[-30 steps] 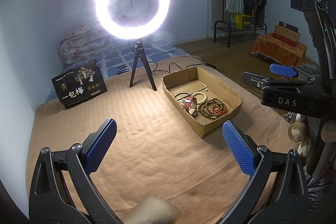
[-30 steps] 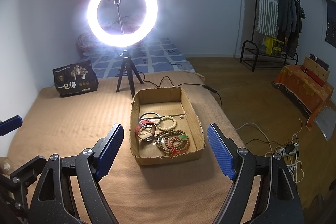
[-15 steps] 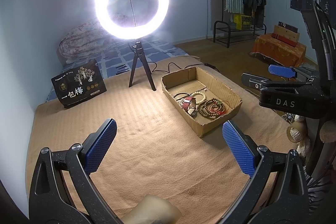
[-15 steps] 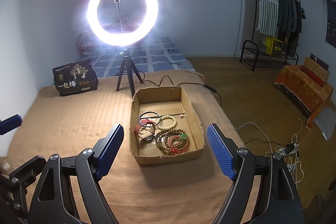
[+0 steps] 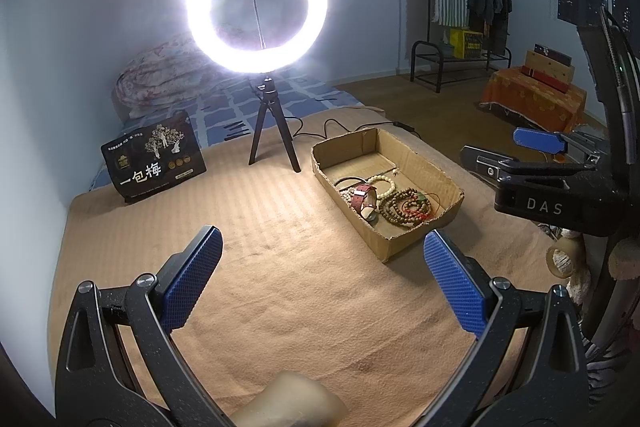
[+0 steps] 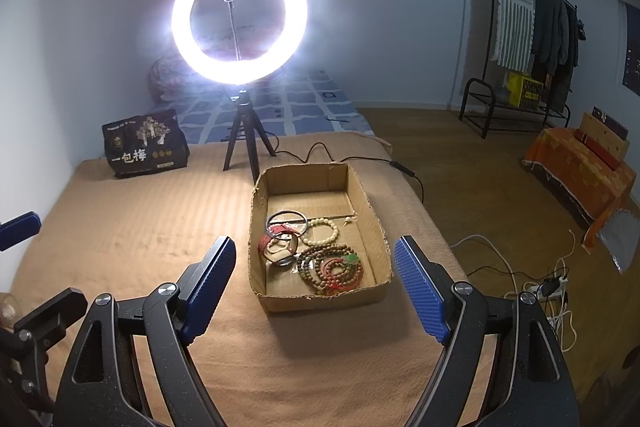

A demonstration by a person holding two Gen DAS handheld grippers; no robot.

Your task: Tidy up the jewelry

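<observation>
A shallow cardboard box (image 6: 380, 223) (image 5: 448, 183) stands on the tan bed cover. In it lie a brown bead string with red beads (image 6: 332, 267) (image 5: 404, 207), a white bead bracelet (image 6: 326, 231) (image 5: 384, 185), a red-strapped watch (image 6: 276, 245) (image 5: 362, 195) and a dark bangle (image 6: 286, 219). My right gripper (image 6: 314, 287) is open and empty, hovering just in front of the box. My left gripper (image 5: 322, 283) is open and empty, over bare cover left of the box. The right gripper's body shows at the right of the left wrist view (image 5: 552, 183).
A lit ring light on a small tripod (image 5: 256, 7) (image 6: 240, 17) stands behind the box, its cable running right. A black printed bag (image 5: 154, 157) (image 6: 144, 143) stands at the back left. The bed's right edge drops to a wooden floor with cables (image 6: 552, 287).
Almost nothing: the views have shifted very slightly. Both grippers stay open and empty.
</observation>
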